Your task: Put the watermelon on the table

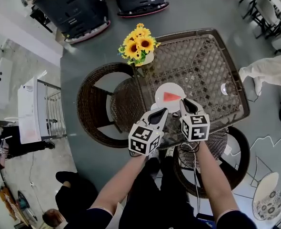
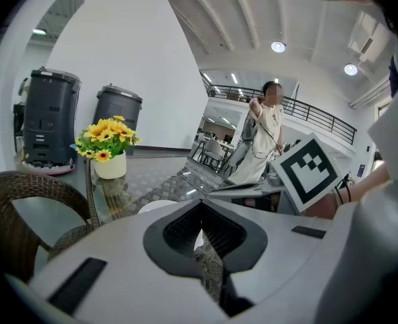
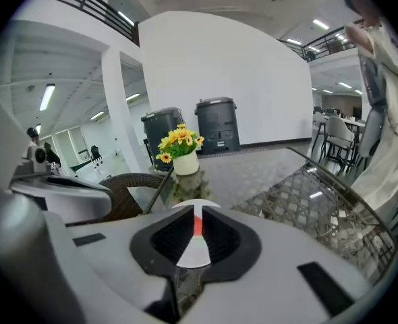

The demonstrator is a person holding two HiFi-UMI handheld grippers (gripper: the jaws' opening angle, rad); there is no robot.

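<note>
Two empty grippers are hovering over the bench (image 1: 205, 61): left gripper (image 1: 161, 112) jaws clenched, right gripper (image 1: 185, 101) jaws slightly parted. Watermelon (image 1: 171, 97) is sitting on plate (image 1: 176, 88).

The watermelon (image 1: 171, 97) is a flat red wedge lying on a white plate (image 1: 171, 87) on the glass-topped wicker tabletop (image 1: 202, 66), at my 12 o'clock, tip toward 3 o'clock.

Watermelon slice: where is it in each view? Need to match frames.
Head view: watermelon slice on the white plate, picture centre.
Left gripper view: not in it; only the plate's edge shows.
Right gripper view: red strip between the jaws, lower centre.
Shared landmark: sunflower pot.
</note>
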